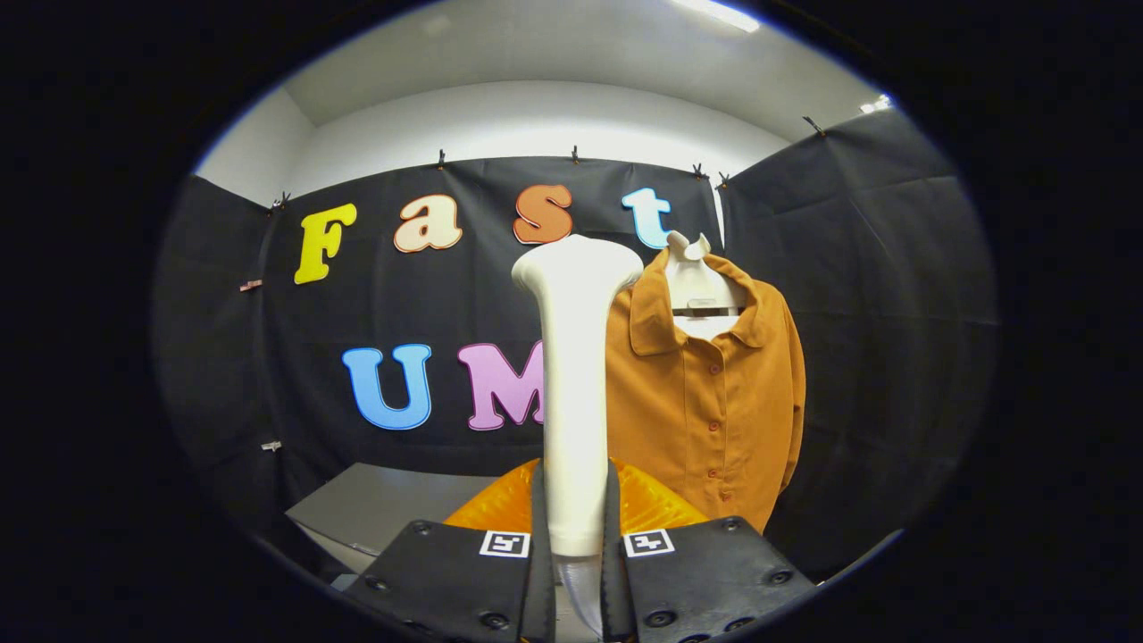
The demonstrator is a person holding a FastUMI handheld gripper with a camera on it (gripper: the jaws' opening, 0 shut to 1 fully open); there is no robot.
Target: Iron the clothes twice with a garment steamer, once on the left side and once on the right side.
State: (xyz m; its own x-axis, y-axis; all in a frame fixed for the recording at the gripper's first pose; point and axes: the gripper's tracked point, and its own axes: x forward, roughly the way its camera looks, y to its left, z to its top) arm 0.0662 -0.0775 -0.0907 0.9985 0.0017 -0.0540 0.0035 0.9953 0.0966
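My gripper (576, 518) is shut on the handle of a white garment steamer (574, 375), which stands upright between the fingers with its wide head at the top. Beyond the fingers and a little to the right hangs an orange-brown button-up shirt (714, 393) on a white mannequin bust (695, 268). The steamer's head is level with the shirt's collar and covers the shirt's left edge. Whether the head touches the fabric I cannot tell.
A grey table (375, 509) lies below and to the left of the shirt. An orange ribbed object (645, 502) sits just behind the fingers at the steamer's base. Black cloth walls close the booth at the back and right.
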